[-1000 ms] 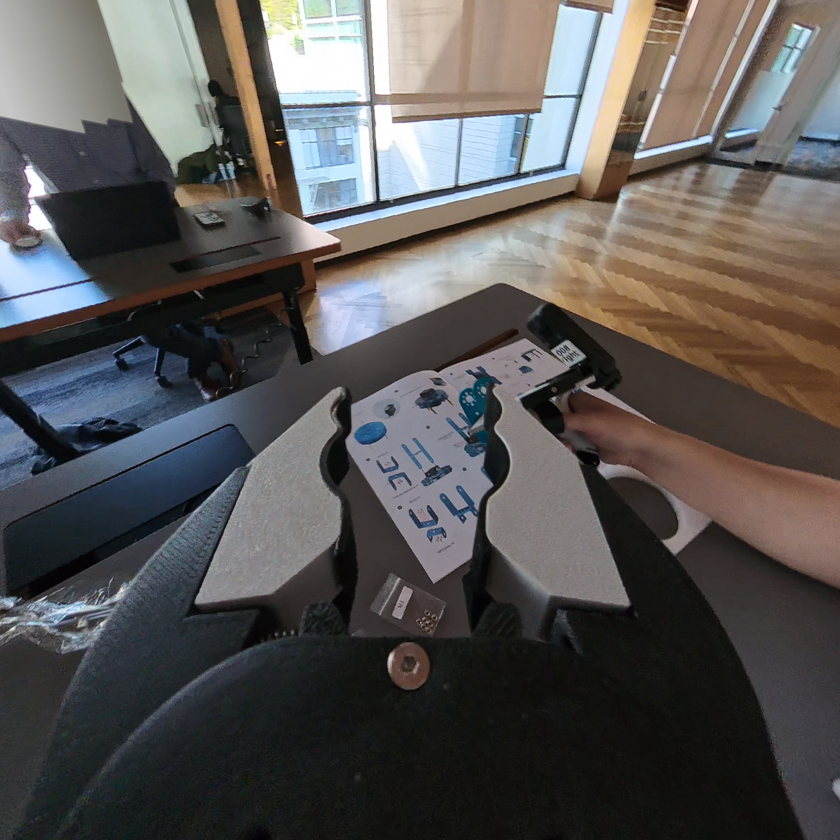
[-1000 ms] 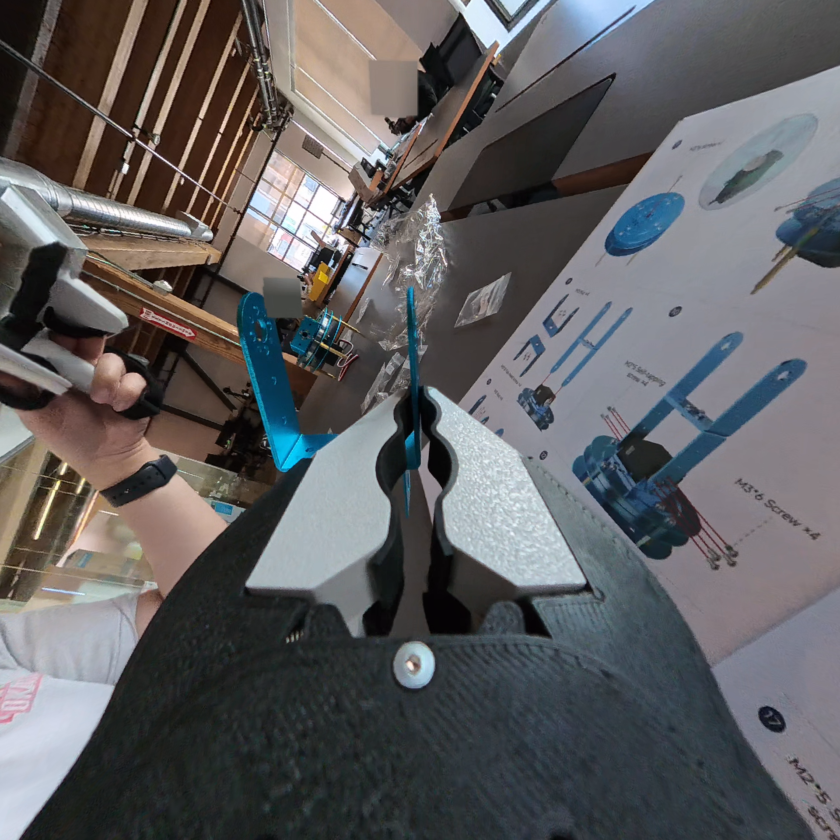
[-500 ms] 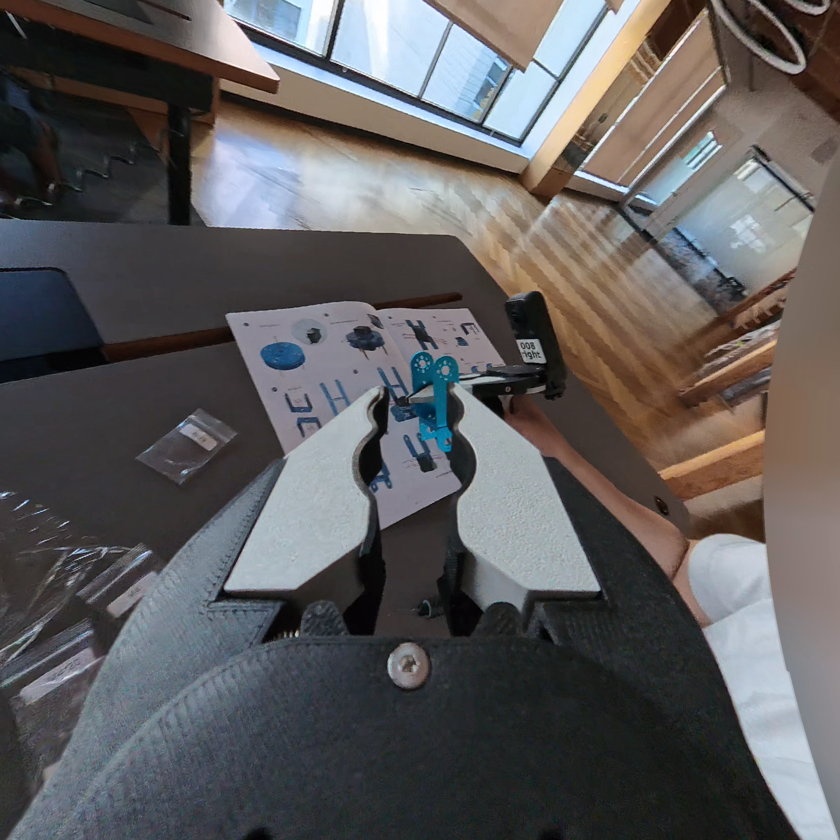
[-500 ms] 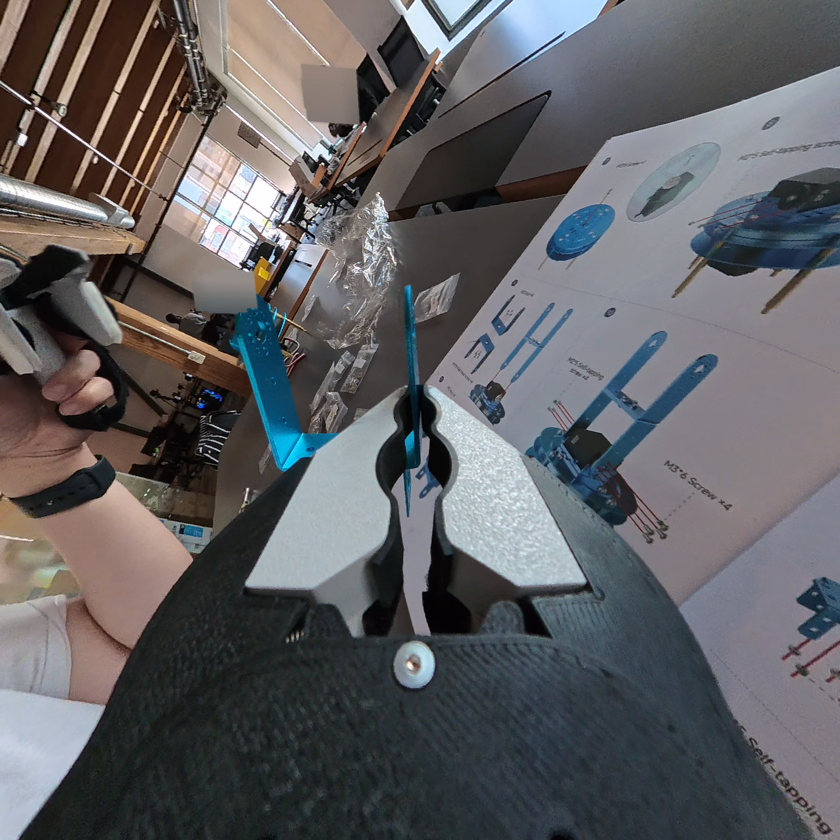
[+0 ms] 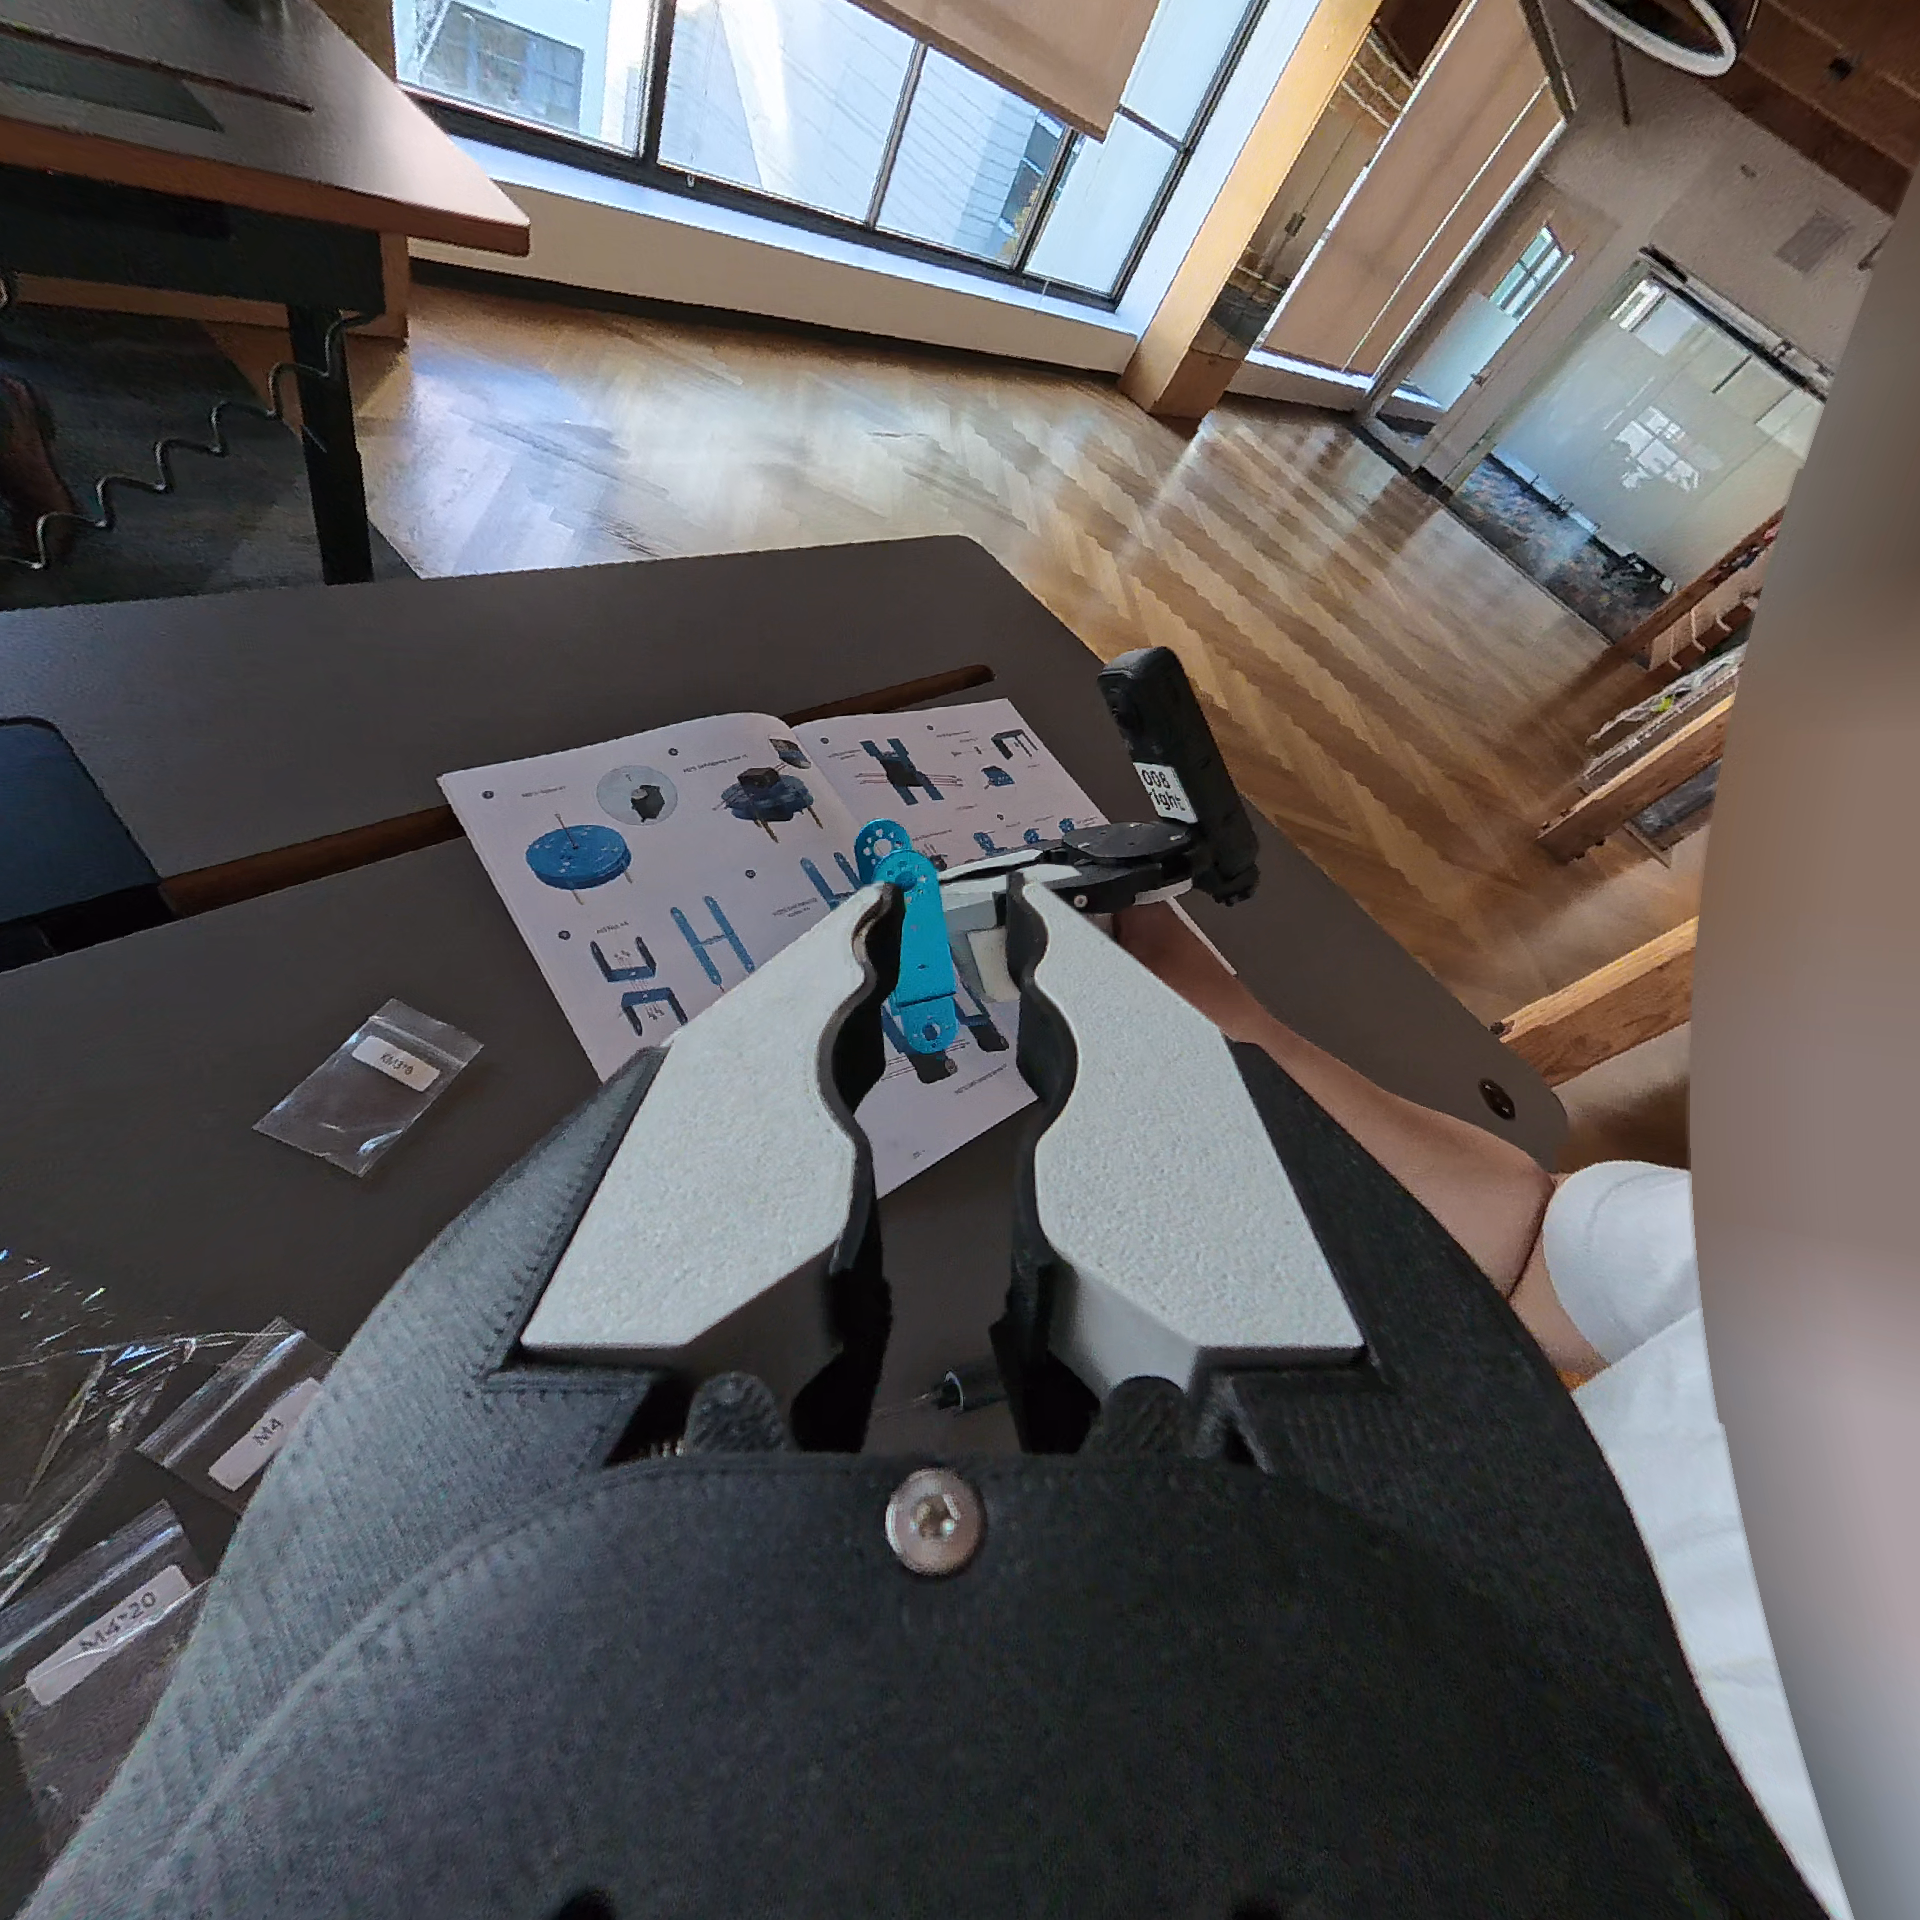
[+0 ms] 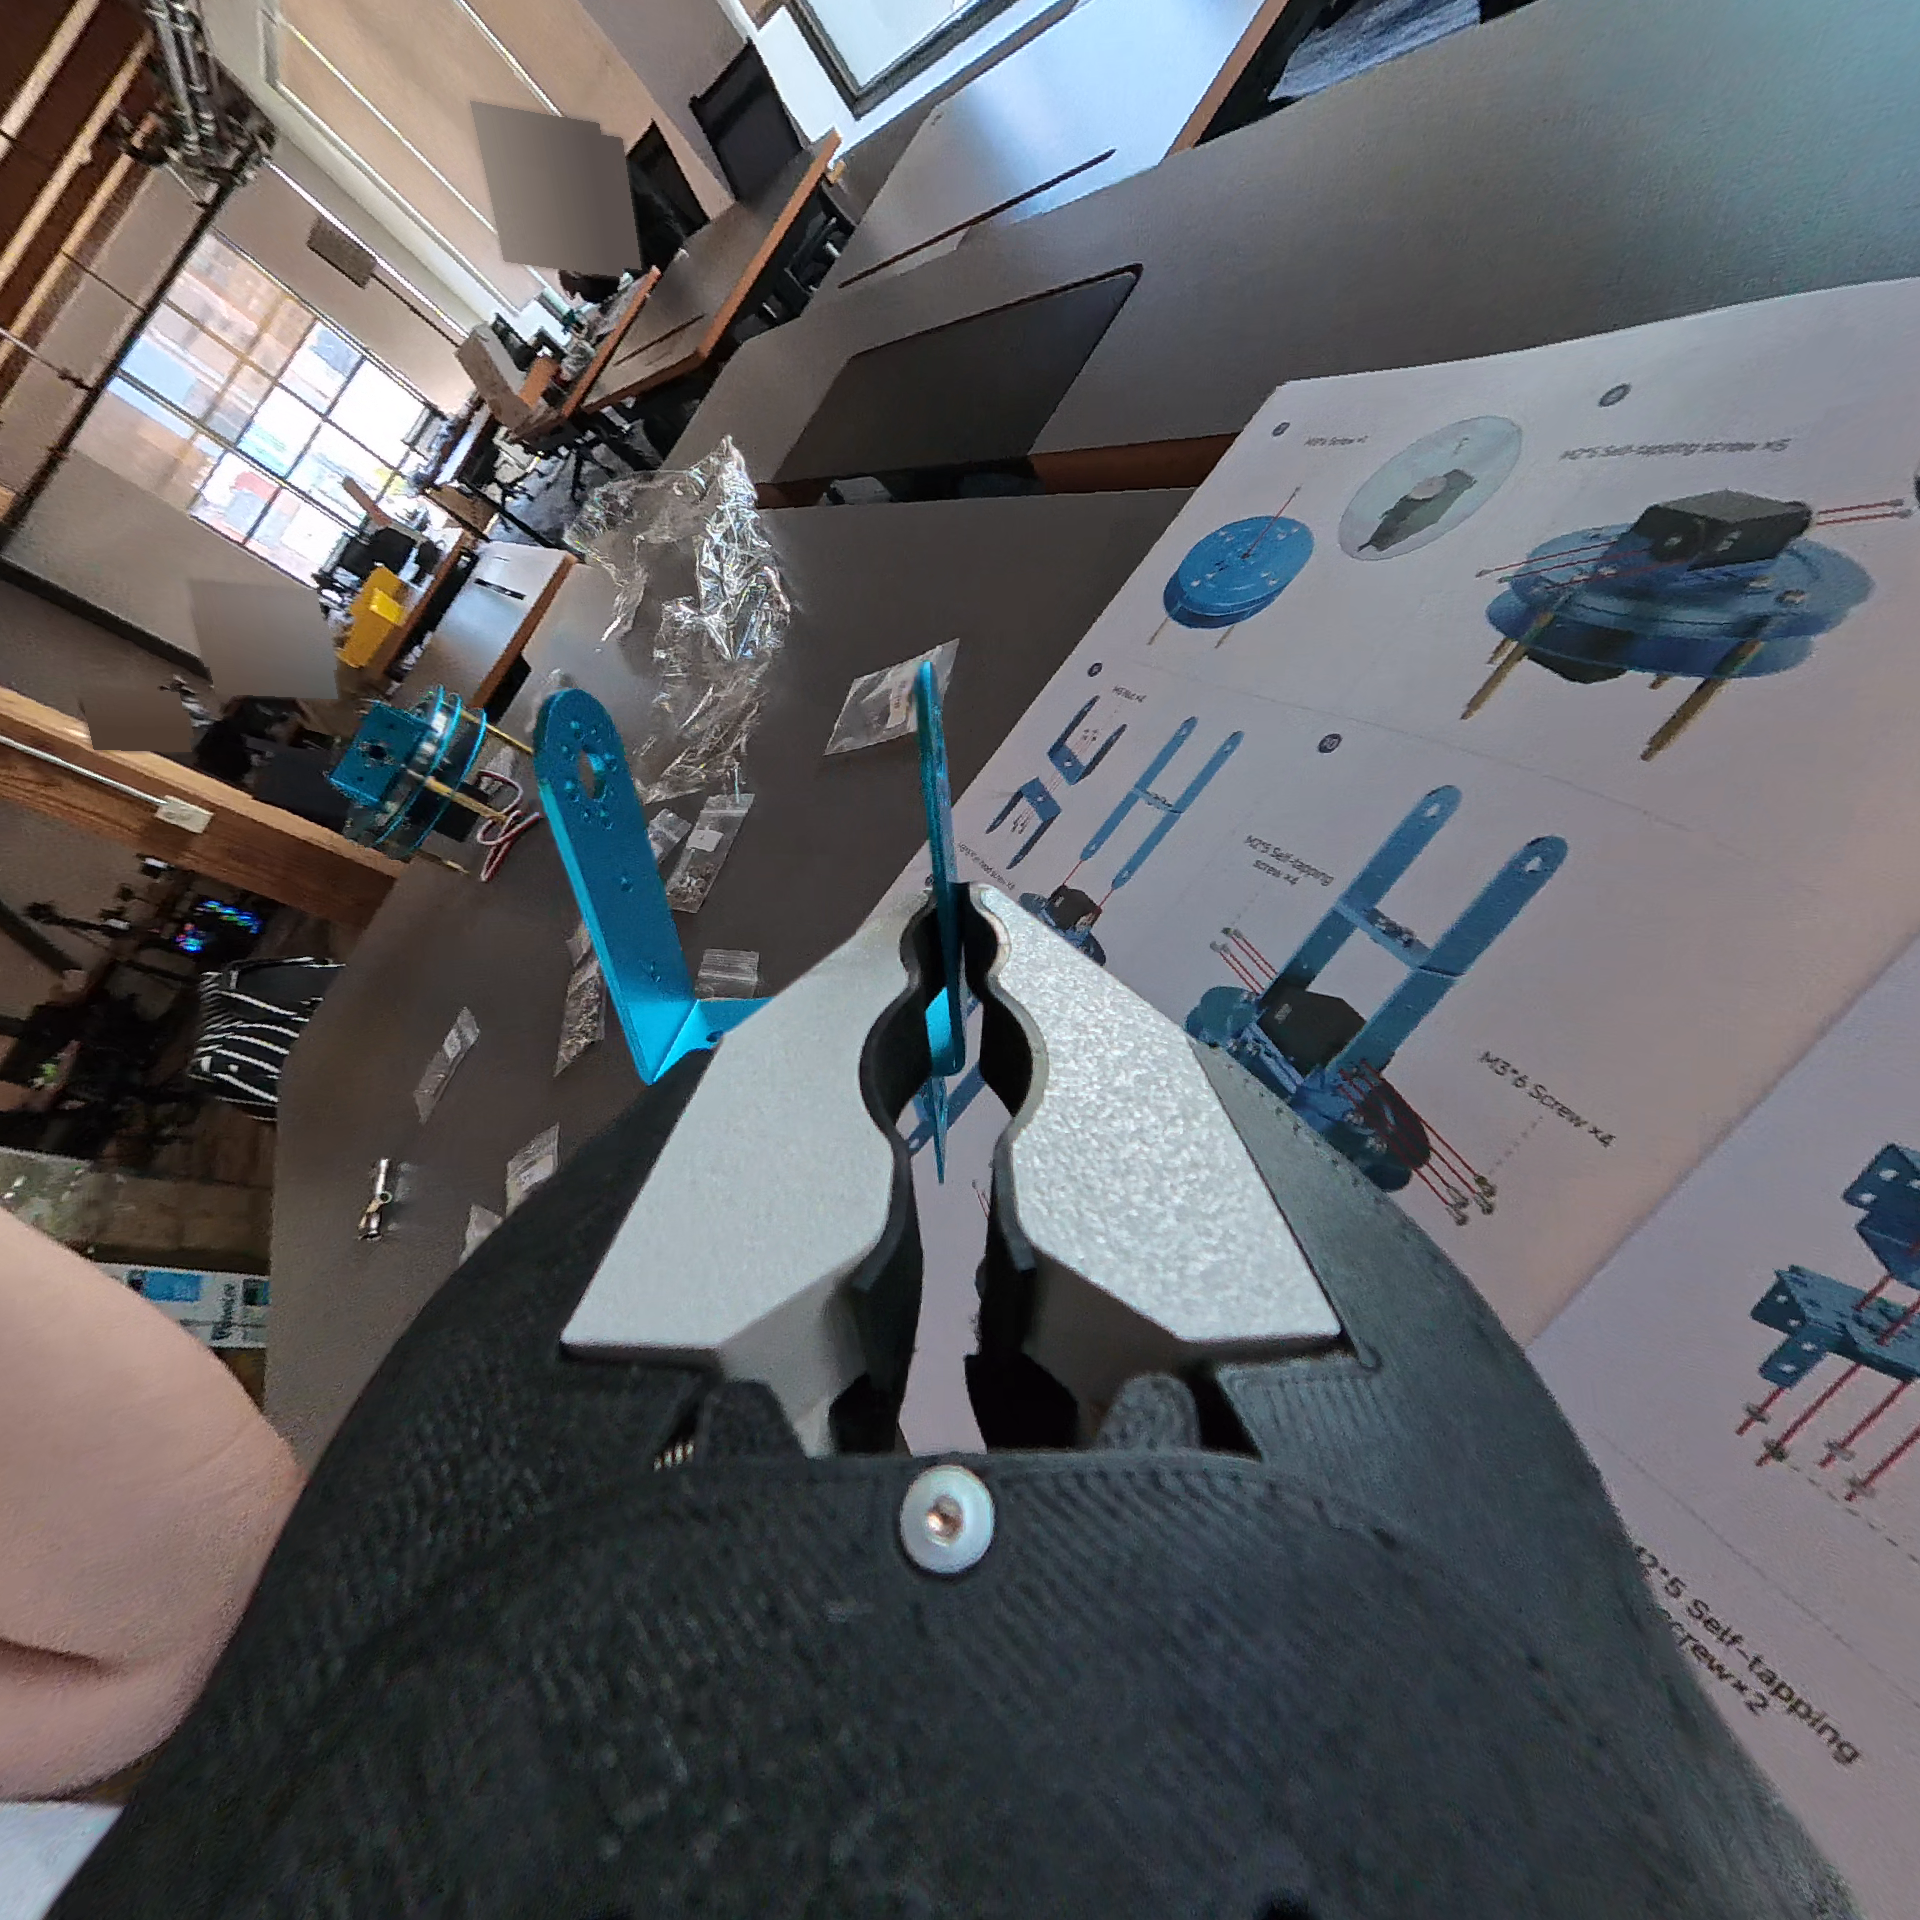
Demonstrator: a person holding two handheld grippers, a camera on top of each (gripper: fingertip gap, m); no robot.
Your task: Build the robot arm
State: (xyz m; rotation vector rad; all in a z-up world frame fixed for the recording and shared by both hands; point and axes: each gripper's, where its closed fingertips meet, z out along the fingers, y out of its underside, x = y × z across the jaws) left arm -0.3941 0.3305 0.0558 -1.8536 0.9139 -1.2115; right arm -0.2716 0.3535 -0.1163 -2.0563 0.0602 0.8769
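Right gripper (image 6: 961, 925) pinches blue U-shaped metal bracket (image 6: 613, 883) by one arm, frame centre, above open instruction booklet (image 6: 1558, 727) on dark table (image 6: 831, 582). Left gripper (image 5: 951, 914) spread, empty, bracket (image 5: 914, 956) just beyond its tips. Small screw bag (image 5: 369, 1086) at left.

**Quick look at the handheld rig**

Both grippers are the same build: left gripper (image 5: 945, 925) and right gripper (image 6: 961, 904) each have two pale grey, grainy fingers (image 5: 727, 1143) with wavy black-lined inner edges, set in a ribbed black printed body. One silver screw (image 5: 933, 1522) sits just behind the fingers. The person wears a white short sleeve (image 5: 1621, 1247).
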